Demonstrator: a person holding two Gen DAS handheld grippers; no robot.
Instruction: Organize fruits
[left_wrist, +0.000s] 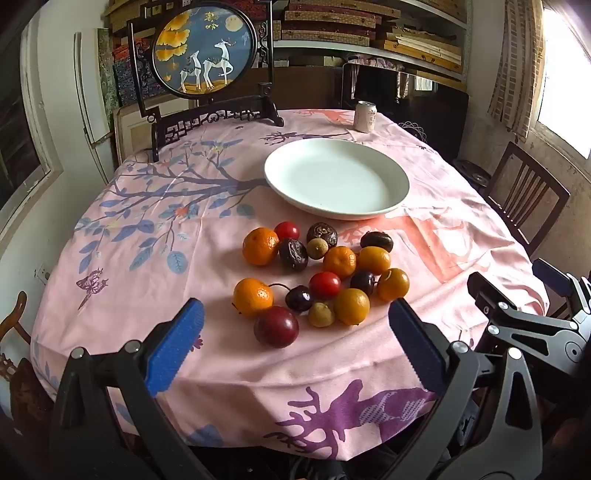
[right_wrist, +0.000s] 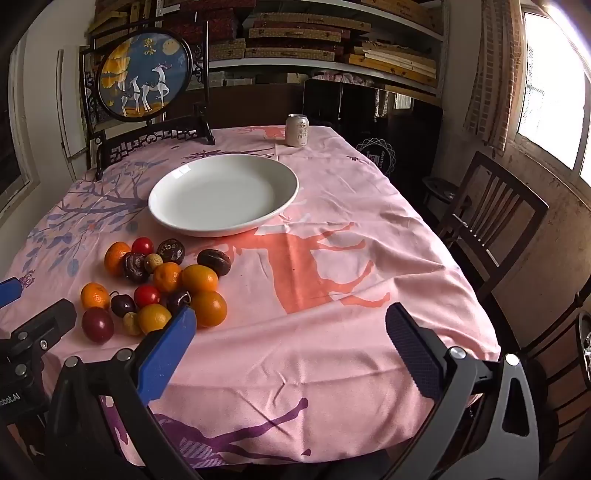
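White can (right_wrist: 297, 130) (label writing unreadable).

A drink can (left_wrist: 365, 116) stands upright at the pink tablecloth's (right_wrist: 332, 332) far edge. A round deer-painted screen (left_wrist: 204, 50) stands far left; wooden chair (right_wrist: 487, 214) right.

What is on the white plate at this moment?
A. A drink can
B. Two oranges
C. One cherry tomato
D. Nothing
D. The white plate shows only its bare inside, while all the fruits lie in a group on the pink tablecloth in front of it, and the can stands behind it.
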